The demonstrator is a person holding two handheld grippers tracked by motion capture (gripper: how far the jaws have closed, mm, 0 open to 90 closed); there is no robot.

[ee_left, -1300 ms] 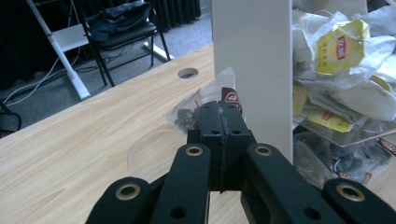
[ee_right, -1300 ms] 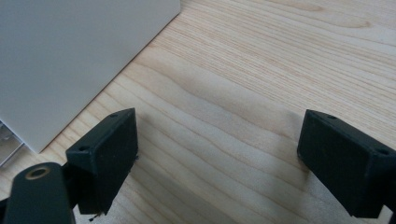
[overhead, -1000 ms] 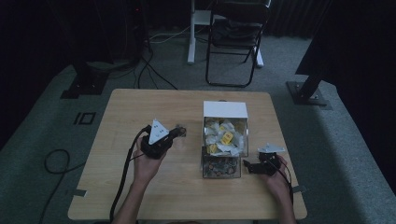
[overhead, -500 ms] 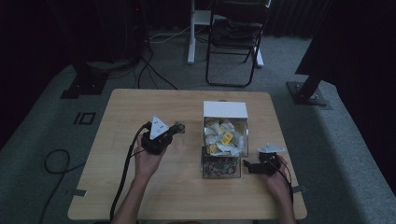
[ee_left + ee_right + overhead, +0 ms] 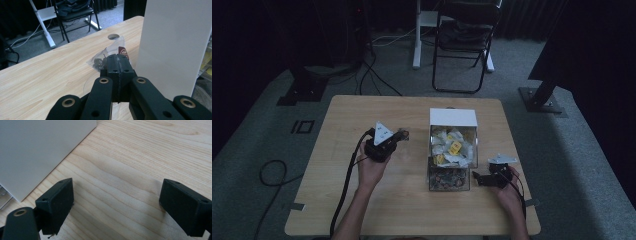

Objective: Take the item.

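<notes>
On the light wooden table (image 5: 342,125) stands a clear two-compartment bin (image 5: 451,152) with a white back panel; its far section holds white and yellow sachets (image 5: 451,146), its near section a heap of small dark packets (image 5: 448,178). The left gripper (image 5: 400,134), held in the person's left hand (image 5: 373,167), hovers just left of the bin, its jaws clenched on a small clear plastic packet (image 5: 107,56) with dark contents and a brown printed label. In the left gripper view the packet sticks out past the closed jaws, above the tabletop and beside the bin's white wall (image 5: 172,42), with a round cable hole (image 5: 113,36) in the table farther off. The right gripper (image 5: 477,179), in the right hand (image 5: 507,192), rests low near the bin's near right corner. In the right gripper view its jaws stand wide apart with bare wood grain between them, released and grasping nothing, the bin's white side at upper left. A black folding chair (image 5: 464,40) stands beyond the table.
</notes>
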